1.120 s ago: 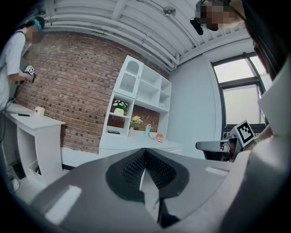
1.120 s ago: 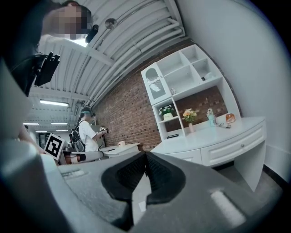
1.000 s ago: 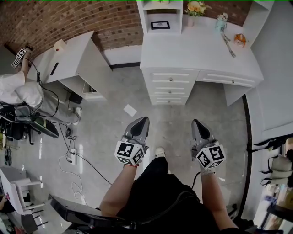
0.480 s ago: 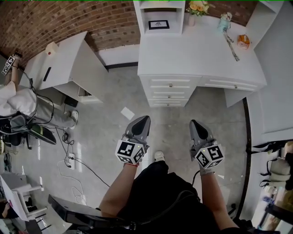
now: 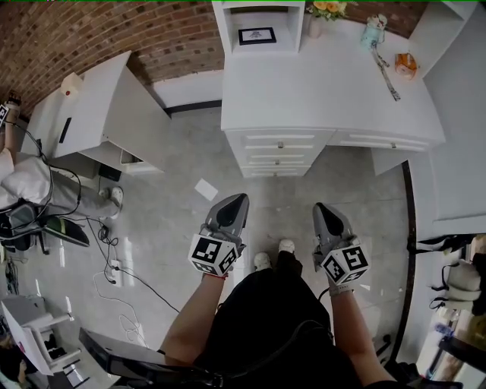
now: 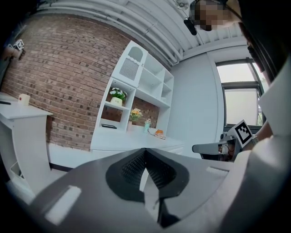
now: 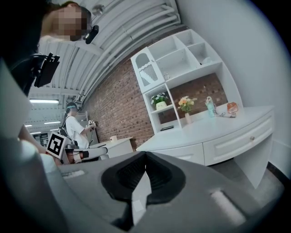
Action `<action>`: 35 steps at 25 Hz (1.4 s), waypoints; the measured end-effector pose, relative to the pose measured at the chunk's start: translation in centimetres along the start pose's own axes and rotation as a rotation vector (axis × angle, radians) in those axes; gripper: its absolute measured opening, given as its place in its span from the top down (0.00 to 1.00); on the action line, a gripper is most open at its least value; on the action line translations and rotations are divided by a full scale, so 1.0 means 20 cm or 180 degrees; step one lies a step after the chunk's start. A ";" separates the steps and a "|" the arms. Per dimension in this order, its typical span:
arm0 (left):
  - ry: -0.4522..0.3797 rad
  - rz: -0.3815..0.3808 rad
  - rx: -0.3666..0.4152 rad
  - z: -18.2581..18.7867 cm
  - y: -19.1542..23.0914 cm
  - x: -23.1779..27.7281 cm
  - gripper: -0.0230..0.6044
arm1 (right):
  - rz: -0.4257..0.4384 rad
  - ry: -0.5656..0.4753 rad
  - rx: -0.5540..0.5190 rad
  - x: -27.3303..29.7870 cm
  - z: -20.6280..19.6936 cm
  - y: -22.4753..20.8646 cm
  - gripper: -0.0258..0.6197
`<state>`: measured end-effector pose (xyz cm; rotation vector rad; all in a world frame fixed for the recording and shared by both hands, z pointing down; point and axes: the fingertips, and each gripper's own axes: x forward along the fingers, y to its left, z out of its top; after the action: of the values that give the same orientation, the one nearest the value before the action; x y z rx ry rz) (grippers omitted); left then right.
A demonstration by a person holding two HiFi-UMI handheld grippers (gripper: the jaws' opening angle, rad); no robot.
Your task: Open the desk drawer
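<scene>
Desk drawer (image 5: 279,141), the top one in a stack of drawers under the white desk (image 5: 326,83), sits flush and closed; the drawers beneath it and the wide drawer (image 5: 383,142) to its right are closed as well. Left gripper (image 5: 241,199): jaws clenched tip to tip, nothing between them, confirmed in the left gripper view (image 6: 145,152). Right gripper (image 5: 320,207): jaws likewise pressed together and empty, confirmed in the right gripper view (image 7: 145,154). Both grippers are held side by side above the grey floor (image 5: 182,220), pointing toward the desk and well apart from every drawer front. The person's shoes (image 5: 274,254) stand between the two grippers. A white paper scrap (image 5: 206,189) lies on the floor just ahead of the left gripper. On the desk top: a framed picture (image 5: 257,35) in the shelf unit, a vase of flowers (image 5: 325,11), a pale teal bottle (image 5: 373,32) and a small orange item (image 5: 406,64). A second white desk (image 5: 99,102) stands to the left against the brick wall (image 5: 91,34), with cables (image 5: 114,262) on the floor near it.
</scene>
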<state>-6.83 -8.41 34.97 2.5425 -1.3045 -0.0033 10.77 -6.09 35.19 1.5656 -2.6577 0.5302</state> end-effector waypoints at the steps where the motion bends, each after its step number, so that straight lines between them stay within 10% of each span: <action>1: 0.0010 -0.0002 -0.0007 -0.01 0.01 0.02 0.96 | 0.0001 0.0013 0.0006 0.02 -0.01 -0.01 0.96; 35: 0.0008 0.0066 -0.0181 -0.60 0.47 0.77 0.96 | 0.0088 0.0233 -0.0516 0.96 -0.56 -0.37 0.96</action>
<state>-3.53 -22.89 50.75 2.4808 -1.3109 -0.0324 5.66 -22.29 51.29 1.4394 -2.5983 0.3550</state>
